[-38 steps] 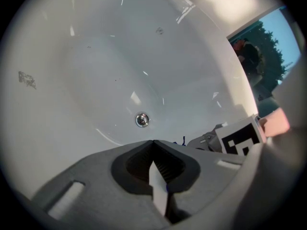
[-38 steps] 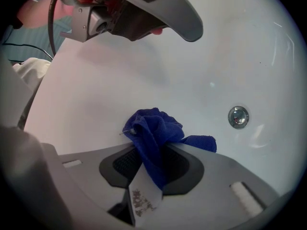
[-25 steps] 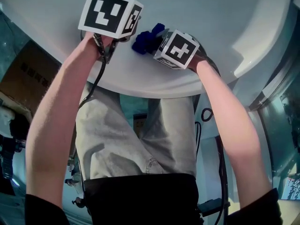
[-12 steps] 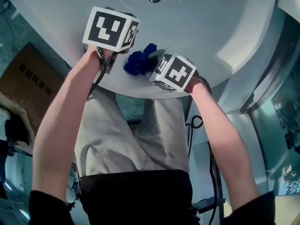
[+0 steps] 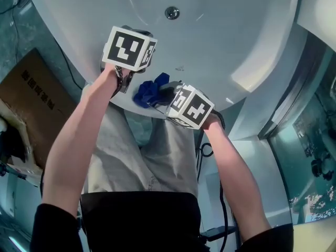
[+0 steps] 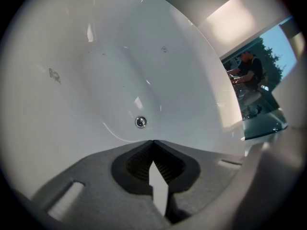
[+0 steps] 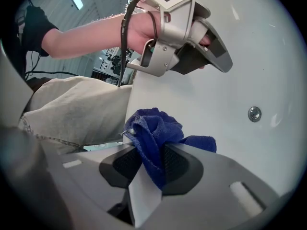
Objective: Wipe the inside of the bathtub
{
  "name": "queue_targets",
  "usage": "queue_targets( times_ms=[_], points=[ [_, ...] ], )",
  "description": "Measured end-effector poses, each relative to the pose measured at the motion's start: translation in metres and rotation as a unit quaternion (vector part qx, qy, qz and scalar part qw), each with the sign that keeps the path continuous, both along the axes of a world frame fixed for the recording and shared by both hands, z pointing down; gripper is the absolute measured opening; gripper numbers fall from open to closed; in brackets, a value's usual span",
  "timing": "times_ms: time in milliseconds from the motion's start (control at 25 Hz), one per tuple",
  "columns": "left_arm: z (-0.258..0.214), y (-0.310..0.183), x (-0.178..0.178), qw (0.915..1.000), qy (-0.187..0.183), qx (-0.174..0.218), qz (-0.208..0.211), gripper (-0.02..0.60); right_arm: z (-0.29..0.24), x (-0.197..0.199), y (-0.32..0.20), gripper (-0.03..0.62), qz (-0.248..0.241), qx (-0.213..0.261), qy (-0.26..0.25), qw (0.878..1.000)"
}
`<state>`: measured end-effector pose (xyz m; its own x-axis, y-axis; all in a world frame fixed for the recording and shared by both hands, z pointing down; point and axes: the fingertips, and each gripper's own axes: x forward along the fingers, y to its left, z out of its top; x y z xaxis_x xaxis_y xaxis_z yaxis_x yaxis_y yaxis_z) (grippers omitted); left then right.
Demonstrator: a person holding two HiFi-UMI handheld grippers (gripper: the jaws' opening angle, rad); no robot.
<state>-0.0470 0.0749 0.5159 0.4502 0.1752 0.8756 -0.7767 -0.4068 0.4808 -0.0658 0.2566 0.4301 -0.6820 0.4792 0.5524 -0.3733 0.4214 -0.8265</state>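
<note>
The white bathtub [image 5: 236,30] fills the upper head view, with its round metal drain [image 5: 171,12] at the far end. A bunched blue cloth [image 5: 148,91] is held over the tub's near rim, and my right gripper [image 5: 164,95] is shut on it. In the right gripper view the blue cloth [image 7: 154,137] sticks up from between the closed jaws. My left gripper [image 5: 124,72] is just left of the cloth, above the near rim, shut with nothing in it. Its view looks down the bathtub [image 6: 72,109] at the drain [image 6: 140,122].
A brown cardboard box [image 5: 31,104] lies on the floor to the left of the tub. A raised white ledge [image 5: 252,70] forms the tub's right side, with glass panels beyond it. A person [image 6: 249,73] stands far off in the left gripper view. My legs stand against the near rim.
Both grippers have drawn back toward me along the tub, from its inner wall to the near rim. The blue cloth came along in the right gripper. More of the tub and drain shows.
</note>
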Motion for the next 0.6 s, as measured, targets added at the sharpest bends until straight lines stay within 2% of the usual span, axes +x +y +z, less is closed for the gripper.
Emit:
queue_targets(
  times_ms=[240,400,600],
  points=[
    [-0.012,0.002,0.008,0.9996,0.009,0.002,0.026,0.005,-0.006,-0.001,-0.002,0.115,0.01,0.01,0.013,1.0],
    [-0.026,0.003,0.011,0.9993,0.009,0.005,0.036,0.005,-0.009,0.004,-0.004,0.115,0.009,-0.013,0.02,1.0],
    [-0.035,0.014,0.015,0.9992,0.009,0.005,0.039,0.005,-0.001,0.029,-0.025,0.117,0.046,-0.001,0.04,0.998]
  ],
)
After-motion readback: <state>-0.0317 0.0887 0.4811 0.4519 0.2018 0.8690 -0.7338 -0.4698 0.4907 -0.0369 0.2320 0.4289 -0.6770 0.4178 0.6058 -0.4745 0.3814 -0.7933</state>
